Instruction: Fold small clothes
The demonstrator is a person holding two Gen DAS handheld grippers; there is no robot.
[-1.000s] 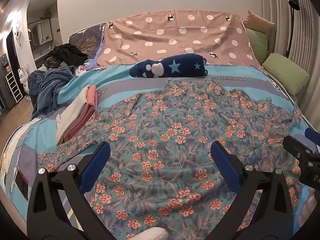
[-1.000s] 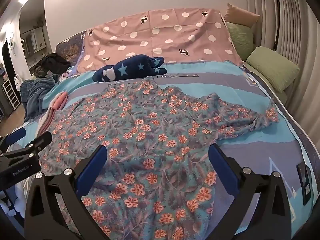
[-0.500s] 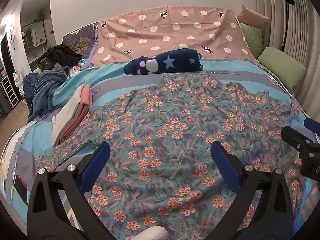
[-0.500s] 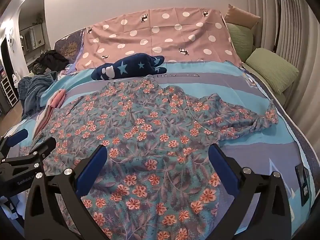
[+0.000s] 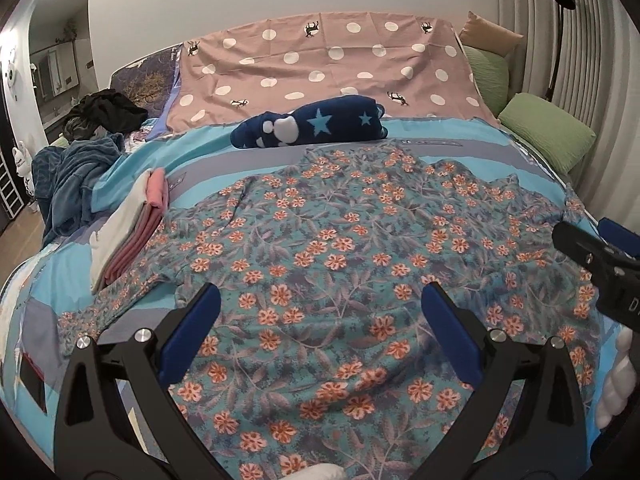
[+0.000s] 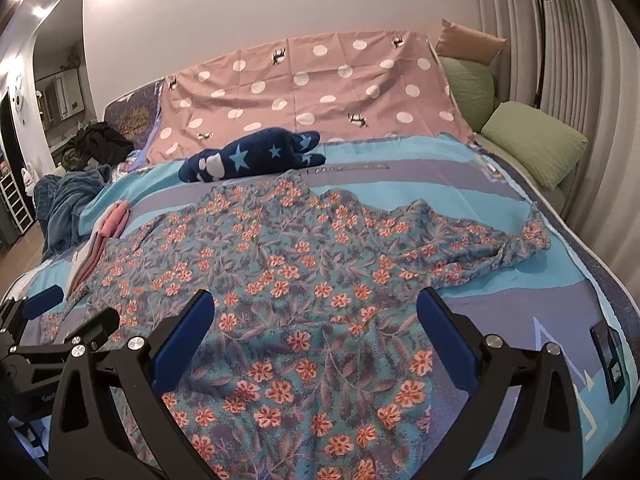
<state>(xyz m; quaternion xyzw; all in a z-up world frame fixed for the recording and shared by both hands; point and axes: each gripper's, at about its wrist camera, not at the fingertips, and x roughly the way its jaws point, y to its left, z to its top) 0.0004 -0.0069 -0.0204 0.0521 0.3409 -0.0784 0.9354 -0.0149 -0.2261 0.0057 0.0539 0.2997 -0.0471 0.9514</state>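
A teal garment with orange flowers (image 5: 340,248) lies spread flat over the bed, sleeves out to both sides; its right sleeve (image 6: 520,240) is bunched near the bed's right edge. My left gripper (image 5: 320,304) hovers open above the garment's near hem, nothing between its blue pads. My right gripper (image 6: 316,308) is also open over the near part of the same garment (image 6: 304,264). Each gripper shows at the edge of the other's view: the right one (image 5: 592,248) and the left one (image 6: 60,316).
A folded pink and white stack (image 5: 128,224) lies left of the garment. A navy star-print bundle (image 5: 312,126) sits behind it, before a pink dotted sheet (image 5: 320,68). Green pillows (image 5: 548,130) line the right side; a blue blanket heap (image 5: 68,184) is at left.
Both grippers have dropped lower and drawn back slightly toward the garment's near hem. Both stay open. The garment has not moved.
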